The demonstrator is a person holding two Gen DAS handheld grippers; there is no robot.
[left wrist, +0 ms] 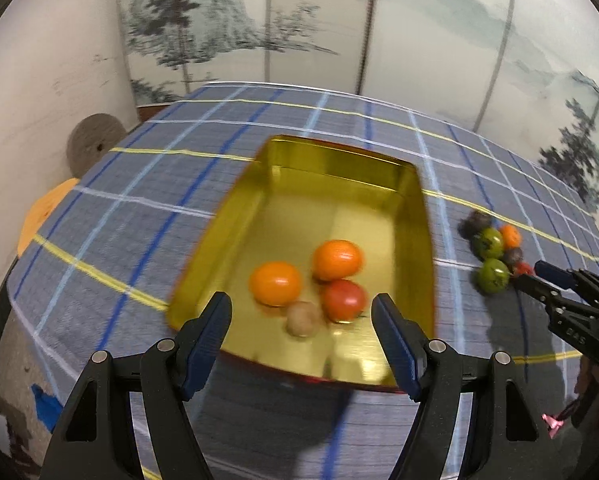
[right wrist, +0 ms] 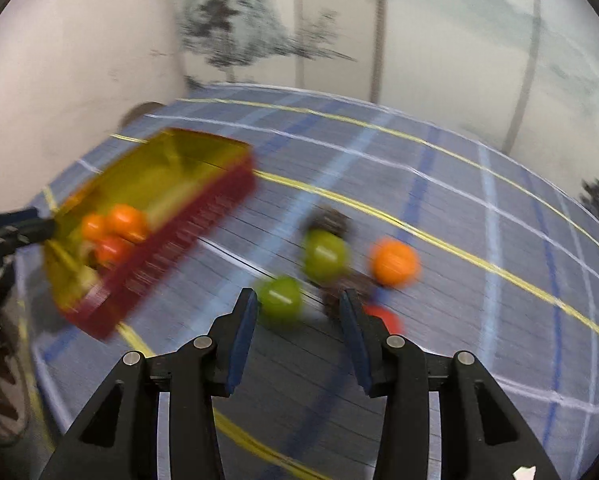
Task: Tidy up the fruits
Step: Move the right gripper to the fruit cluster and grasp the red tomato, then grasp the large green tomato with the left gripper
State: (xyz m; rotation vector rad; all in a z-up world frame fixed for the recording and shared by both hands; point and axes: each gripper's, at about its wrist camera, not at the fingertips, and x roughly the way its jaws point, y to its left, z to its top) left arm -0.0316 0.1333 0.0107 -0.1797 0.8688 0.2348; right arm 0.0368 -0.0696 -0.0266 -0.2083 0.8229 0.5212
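The tin tray [left wrist: 415, 216] is glossy gold metal inside, mirror-bright, with a dull red ribbed outer wall. Under it lies a matt woven checked cloth [left wrist: 139, 208]. Inside the tray, the orange fruits [left wrist: 275, 283] shine like smooth plastic; right of it, the green fruits [right wrist: 279, 295] gleam too.

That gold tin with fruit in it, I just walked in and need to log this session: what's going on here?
A person with a handheld claw in each hand is sorting fruit into the gold tin on a plaid tablecloth. Two oranges, a red fruit and a small tan one lie inside. The left claw hangs open and empty above them. The right claw is open near the loose pile, closest to a green fruit.
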